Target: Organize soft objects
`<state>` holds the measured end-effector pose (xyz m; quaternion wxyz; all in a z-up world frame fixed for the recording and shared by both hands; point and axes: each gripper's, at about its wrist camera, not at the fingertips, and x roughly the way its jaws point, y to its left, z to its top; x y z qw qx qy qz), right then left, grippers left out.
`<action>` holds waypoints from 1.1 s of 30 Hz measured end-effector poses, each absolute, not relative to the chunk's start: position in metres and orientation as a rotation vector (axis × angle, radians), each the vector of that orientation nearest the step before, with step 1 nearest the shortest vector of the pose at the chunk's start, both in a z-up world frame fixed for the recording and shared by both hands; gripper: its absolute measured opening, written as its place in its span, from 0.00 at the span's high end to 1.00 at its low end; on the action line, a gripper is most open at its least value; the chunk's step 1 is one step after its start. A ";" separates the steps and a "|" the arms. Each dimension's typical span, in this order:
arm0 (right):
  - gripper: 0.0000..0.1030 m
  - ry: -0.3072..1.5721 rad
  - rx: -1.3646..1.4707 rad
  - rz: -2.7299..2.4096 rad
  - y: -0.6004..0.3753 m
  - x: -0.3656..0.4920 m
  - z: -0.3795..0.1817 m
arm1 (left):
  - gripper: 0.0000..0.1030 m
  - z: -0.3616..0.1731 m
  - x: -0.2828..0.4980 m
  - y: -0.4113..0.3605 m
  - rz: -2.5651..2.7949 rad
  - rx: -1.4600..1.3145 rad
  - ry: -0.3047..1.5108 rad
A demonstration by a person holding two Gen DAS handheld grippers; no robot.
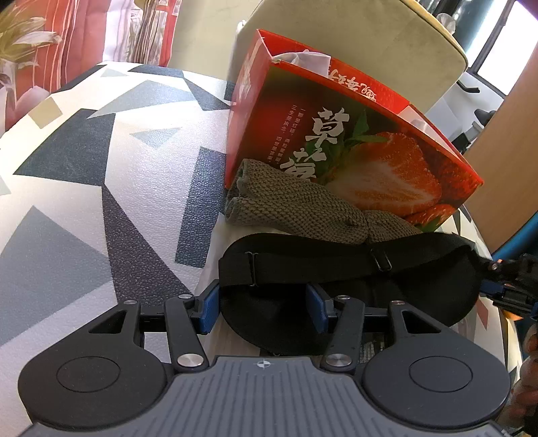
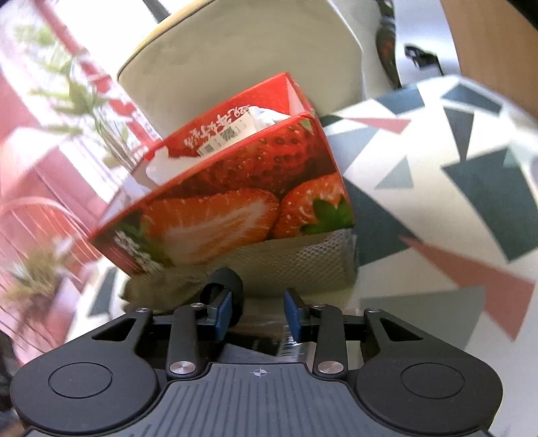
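Observation:
A black sleep mask [image 1: 353,265] with an elastic strap lies on the table in front of a folded olive knit cloth [image 1: 296,205]. Both rest against a red strawberry box [image 1: 353,134] that holds white paper. My left gripper [image 1: 264,309] is open, its blue pads on either side of the mask's left end. In the right wrist view my right gripper [image 2: 257,311] is open, with a rolled black edge of the mask [image 2: 228,285] at its left pad. The knit cloth [image 2: 285,265] and the box [image 2: 235,201] lie just ahead. The right gripper's tip [image 1: 507,279] shows at the mask's right end.
The table [image 1: 101,168] has a white cover with grey, black and pink triangles. A beige chair [image 1: 370,43] stands behind the box. Red striped fabric [image 1: 84,30] hangs at the far left. A wooden panel [image 1: 504,151] is at the right.

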<state>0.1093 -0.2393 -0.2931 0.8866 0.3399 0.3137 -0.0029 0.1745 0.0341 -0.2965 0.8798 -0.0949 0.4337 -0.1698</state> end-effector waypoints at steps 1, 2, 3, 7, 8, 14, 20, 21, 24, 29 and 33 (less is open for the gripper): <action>0.64 0.648 0.746 0.004 -0.242 0.109 -0.294 | 0.47 -0.297 0.174 0.034 -0.354 -0.198 0.904; 0.64 0.642 0.787 0.015 -0.244 0.107 -0.296 | 0.47 -0.297 0.175 0.034 -0.354 -0.197 0.904; 0.63 0.637 0.828 0.027 -0.247 0.106 -0.299 | 0.47 -0.297 0.174 0.034 -0.354 -0.197 0.904; 0.59 0.631 0.988 0.059 -0.255 0.102 -0.310 | 0.47 -0.297 0.174 0.035 -0.352 -0.196 0.904; 0.59 0.632 1.011 0.055 -0.257 0.101 -0.313 | 0.47 -0.297 0.174 0.034 -0.351 -0.195 0.905; 0.62 0.666 1.016 -0.029 -0.259 0.099 -0.320 | 0.47 -0.297 0.174 0.035 -0.347 -0.193 0.905; 0.64 0.661 1.011 -0.052 -0.259 0.098 -0.321 | 0.47 -0.297 0.174 0.035 -0.346 -0.194 0.905; 0.64 0.656 1.008 -0.060 -0.258 0.098 -0.321 | 0.47 -0.297 0.173 0.035 -0.345 -0.194 0.905; 0.64 0.643 1.027 -0.065 -0.262 0.093 -0.320 | 0.47 -0.297 0.173 0.035 -0.346 -0.195 0.905; 0.63 0.643 1.079 -0.033 -0.262 0.093 -0.323 | 0.47 -0.297 0.172 0.035 -0.343 -0.193 0.902; 0.63 0.690 1.024 -0.012 -0.251 0.102 -0.322 | 0.47 -0.298 0.171 0.034 -0.343 -0.186 0.899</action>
